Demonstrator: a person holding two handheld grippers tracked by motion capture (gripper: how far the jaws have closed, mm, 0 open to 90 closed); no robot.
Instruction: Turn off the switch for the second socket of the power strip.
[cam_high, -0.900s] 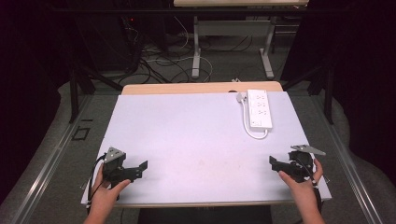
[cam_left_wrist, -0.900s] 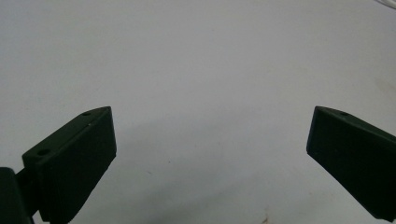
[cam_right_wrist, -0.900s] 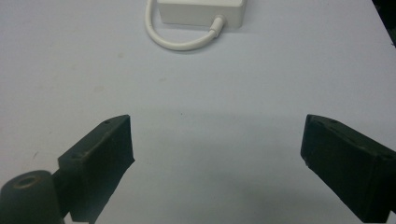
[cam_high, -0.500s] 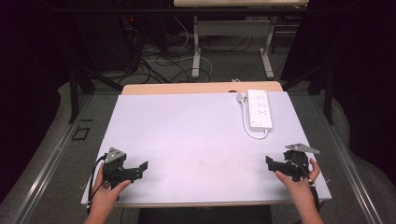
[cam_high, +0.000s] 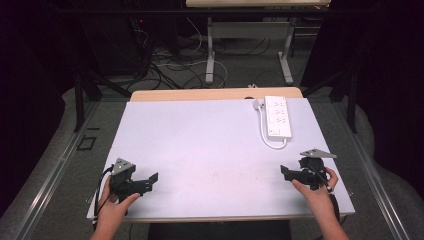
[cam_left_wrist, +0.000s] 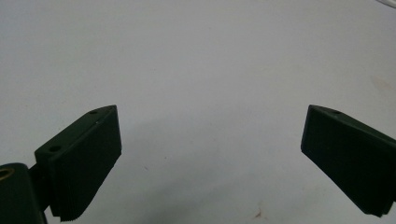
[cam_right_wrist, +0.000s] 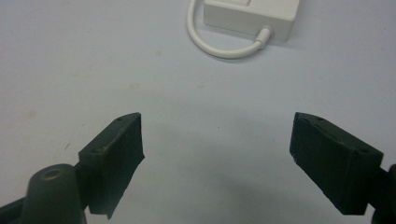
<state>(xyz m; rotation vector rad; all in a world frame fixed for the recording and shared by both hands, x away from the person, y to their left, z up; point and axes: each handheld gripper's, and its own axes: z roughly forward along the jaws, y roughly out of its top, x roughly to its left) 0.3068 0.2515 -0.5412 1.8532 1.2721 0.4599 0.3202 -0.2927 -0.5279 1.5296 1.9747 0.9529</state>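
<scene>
Here, what we see, item by item.

Table: we see a white table top (cam_high: 210, 145) with a strip of bare wood along its far edge; a few faint marks dot the surface near the front.

Left gripper: our left gripper (cam_high: 150, 180) sits near the front left corner of the table, held in the left hand (cam_high: 114, 207), its grey plate on top. In the left gripper view (cam_left_wrist: 210, 154) its two black jaws stand wide apart with nothing between them, just bare white surface below.

Right gripper: our right gripper (cam_high: 286, 172) sits near the front right corner, held in the right hand (cam_high: 312, 189), pointing inward toward the table's middle. In the right gripper view (cam_right_wrist: 217, 149) its jaws are likewise spread wide and empty.

Power strip: a white power strip (cam_high: 277, 116) lies flat at the far right of the table, well apart from both grippers. Its short white cord (cam_high: 267, 140) loops out of the near end and runs back up the left side to a plug (cam_high: 257, 104) near the far edge. In the right gripper view we see the strip's near end (cam_right_wrist: 252, 11) and the cord's curve (cam_right_wrist: 224, 49) ahead of the jaws.

Floor beyond: cables and table legs on grey carpet.
</scene>
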